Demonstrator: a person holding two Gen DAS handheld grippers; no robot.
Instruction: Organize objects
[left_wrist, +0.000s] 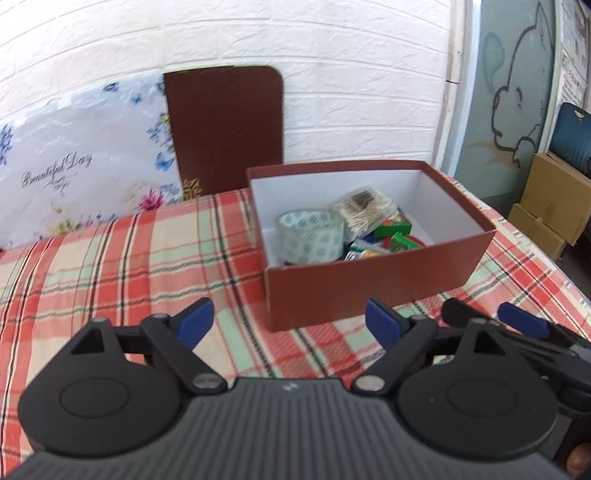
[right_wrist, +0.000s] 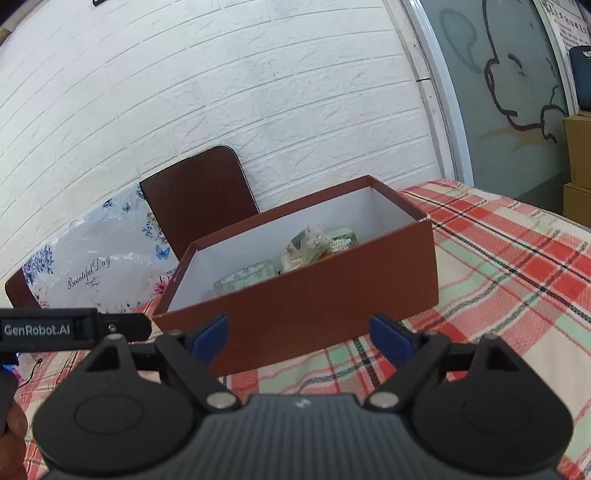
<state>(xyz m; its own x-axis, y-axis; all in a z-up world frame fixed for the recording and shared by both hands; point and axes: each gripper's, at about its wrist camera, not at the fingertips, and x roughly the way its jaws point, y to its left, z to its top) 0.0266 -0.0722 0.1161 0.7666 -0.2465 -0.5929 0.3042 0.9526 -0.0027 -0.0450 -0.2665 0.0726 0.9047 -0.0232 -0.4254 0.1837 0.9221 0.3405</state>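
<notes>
A brown cardboard box (left_wrist: 373, 284) with a white inside stands open on the plaid cloth. In it lie a roll of clear tape (left_wrist: 310, 236), a bag of cotton swabs (left_wrist: 365, 214) and several small green and coloured packs (left_wrist: 397, 236). My left gripper (left_wrist: 290, 325) is open and empty, just in front of the box's near left corner. My right gripper (right_wrist: 299, 338) is open and empty, close to the box's near wall (right_wrist: 303, 299). The tape (right_wrist: 243, 280) and the swab bag (right_wrist: 306, 247) show over the rim. The right gripper also shows in the left wrist view (left_wrist: 517, 325).
The brown box lid (left_wrist: 225, 125) leans upright on the white brick wall behind the box, beside a flowered plastic bag (left_wrist: 85, 166). The plaid cloth (left_wrist: 110, 266) covers the table. Cardboard cartons (left_wrist: 550, 199) stand off the table at the right.
</notes>
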